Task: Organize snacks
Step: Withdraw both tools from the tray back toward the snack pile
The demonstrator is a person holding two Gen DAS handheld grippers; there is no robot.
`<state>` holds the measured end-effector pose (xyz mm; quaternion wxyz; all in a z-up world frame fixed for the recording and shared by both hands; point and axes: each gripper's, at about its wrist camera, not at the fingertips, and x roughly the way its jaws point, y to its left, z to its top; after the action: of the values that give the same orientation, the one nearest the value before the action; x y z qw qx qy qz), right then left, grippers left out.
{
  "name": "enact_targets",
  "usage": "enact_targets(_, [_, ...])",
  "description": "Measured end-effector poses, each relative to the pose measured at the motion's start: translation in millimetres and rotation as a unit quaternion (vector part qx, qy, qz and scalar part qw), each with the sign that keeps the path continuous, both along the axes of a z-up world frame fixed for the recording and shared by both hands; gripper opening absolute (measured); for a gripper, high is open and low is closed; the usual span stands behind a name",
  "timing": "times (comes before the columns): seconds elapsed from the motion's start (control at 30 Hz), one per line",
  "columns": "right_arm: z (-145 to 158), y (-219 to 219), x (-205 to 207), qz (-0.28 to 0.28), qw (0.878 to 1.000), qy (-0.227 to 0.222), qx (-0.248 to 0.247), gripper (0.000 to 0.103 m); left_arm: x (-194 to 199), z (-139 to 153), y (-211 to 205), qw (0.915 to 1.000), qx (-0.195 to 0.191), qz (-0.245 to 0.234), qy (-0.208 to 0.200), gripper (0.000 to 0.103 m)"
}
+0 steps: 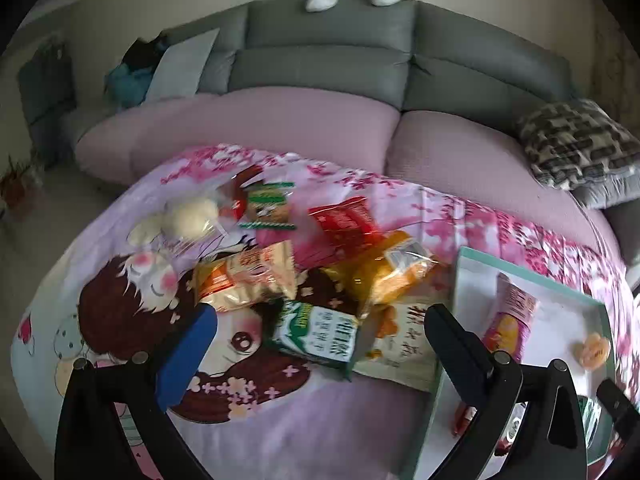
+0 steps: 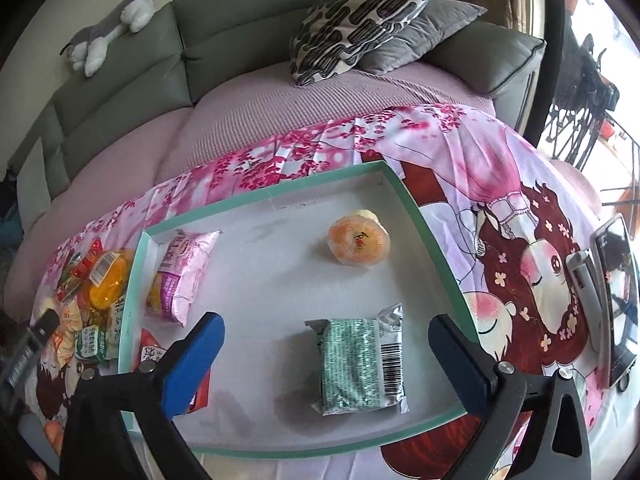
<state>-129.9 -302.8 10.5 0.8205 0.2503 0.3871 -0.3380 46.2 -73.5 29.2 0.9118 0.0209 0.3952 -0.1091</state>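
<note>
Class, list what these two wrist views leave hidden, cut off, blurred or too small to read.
- Red packet in the tray, right wrist view: mostly covered by the right gripper's blue finger.
- Snack pile, left wrist view: motion blur makes the print unreadable.
- Orange jelly cup, right wrist view: label too small.
- Pale pouch, left wrist view: overlapped by the green carton.

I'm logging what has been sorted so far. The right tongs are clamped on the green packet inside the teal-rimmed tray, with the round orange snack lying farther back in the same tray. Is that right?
Not quite. The right wrist view shows the right tongs wide open; the green packet lies loose between them on the tray floor. The round orange snack does lie farther back.
</note>
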Motion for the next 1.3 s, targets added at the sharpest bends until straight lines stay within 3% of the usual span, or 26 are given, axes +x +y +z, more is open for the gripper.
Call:
enact_targets(1.0, [6.2, 36.6, 23.8, 0.053, 0.997, 0.008, -0.048, 0.103, 14.6, -15.6, 16.6, 0.9982, 0.002, 0.024, 0.054, 0.103])
enact_targets(1.3, [7.3, 63.7, 45.2, 0.107, 0.993, -0.015, -0.046, 0.103, 29.7, -7.3, 43.0, 0.9978, 0.013, 0.049, 0.042, 0.103])
